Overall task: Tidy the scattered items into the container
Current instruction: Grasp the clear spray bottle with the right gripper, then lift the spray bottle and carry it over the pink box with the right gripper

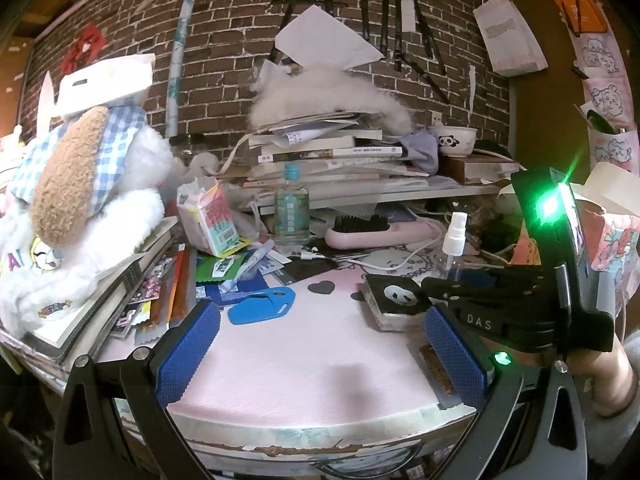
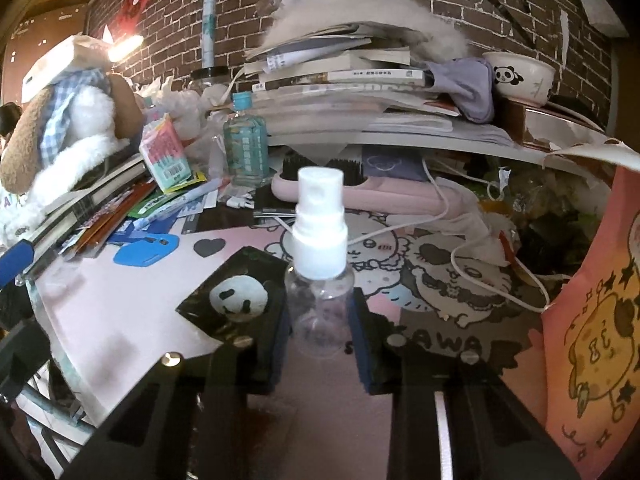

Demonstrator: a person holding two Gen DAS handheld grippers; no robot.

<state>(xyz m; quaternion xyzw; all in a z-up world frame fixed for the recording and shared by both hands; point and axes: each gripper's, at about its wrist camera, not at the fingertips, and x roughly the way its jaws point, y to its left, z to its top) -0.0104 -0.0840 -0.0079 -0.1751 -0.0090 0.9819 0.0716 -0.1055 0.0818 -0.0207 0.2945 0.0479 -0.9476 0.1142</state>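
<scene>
A small clear spray bottle [image 2: 318, 280] with a white cap stands upright between the fingers of my right gripper [image 2: 320, 312], which is shut on its body; it also shows in the left wrist view [image 1: 454, 240]. My left gripper [image 1: 320, 344] is open and empty over the pink desk mat [image 1: 304, 360]. The right gripper's black body [image 1: 500, 304] shows at the right of the left wrist view. A black panda box [image 2: 236, 296] lies just left of the bottle. A pink cartoon paper bag [image 2: 592, 320] stands at the right.
A blue tag [image 1: 260, 304], snack packets [image 1: 216, 220], a green-label bottle [image 1: 292, 208] and a pink hairbrush [image 1: 376, 232] lie behind. A plush dog [image 1: 76, 208] sits on books at the left. Stacked books [image 1: 320, 152] and a panda bowl [image 1: 456, 140] fill the back shelf. White cables [image 2: 472, 256] cross the mat.
</scene>
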